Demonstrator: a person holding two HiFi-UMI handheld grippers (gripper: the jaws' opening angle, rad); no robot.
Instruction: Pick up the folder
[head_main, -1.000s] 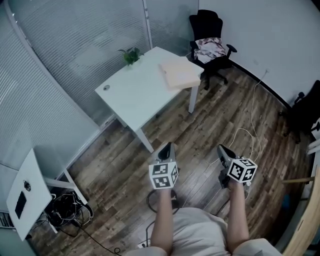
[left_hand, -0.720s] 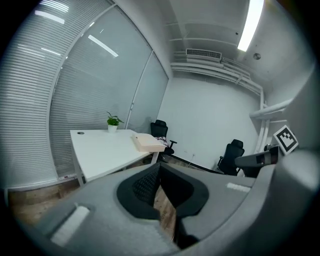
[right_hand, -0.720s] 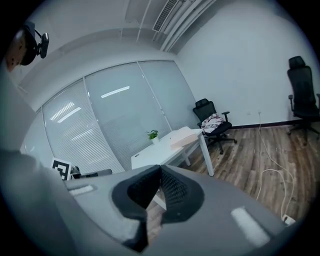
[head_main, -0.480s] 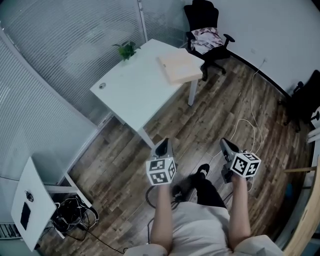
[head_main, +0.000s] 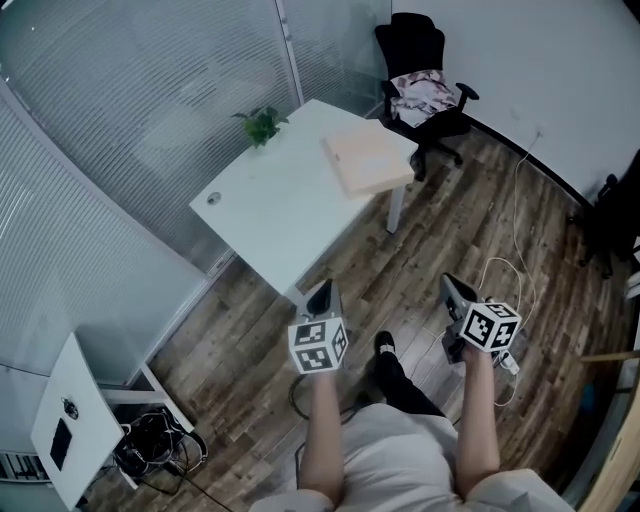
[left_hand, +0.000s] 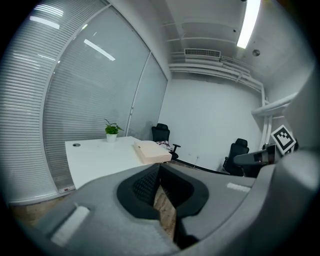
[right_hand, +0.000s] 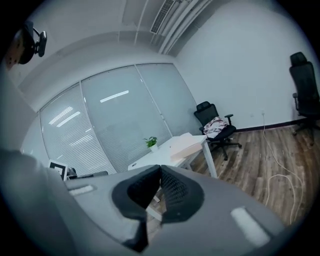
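Head view: the flat pale pink folder (head_main: 368, 163) lies on the white bench (head_main: 270, 215), well apart from the left claw (head_main: 322, 293) and right claw (head_main: 451, 288). Left gripper view: that claw is closed, empty. Right gripper view: closed, empty too. Picking up hasn't started.

The person wears a pale grey top (head_main: 395, 465), black trousers (head_main: 408, 388) and a black shoe with a pale sole (head_main: 384, 346). The left gripper (head_main: 322, 289) and the right gripper (head_main: 451, 284) each have a smooth grey moulded shell, black ribbed pads (left_hand: 144, 186) and a white cube (head_main: 318, 345) printed with black square markers.
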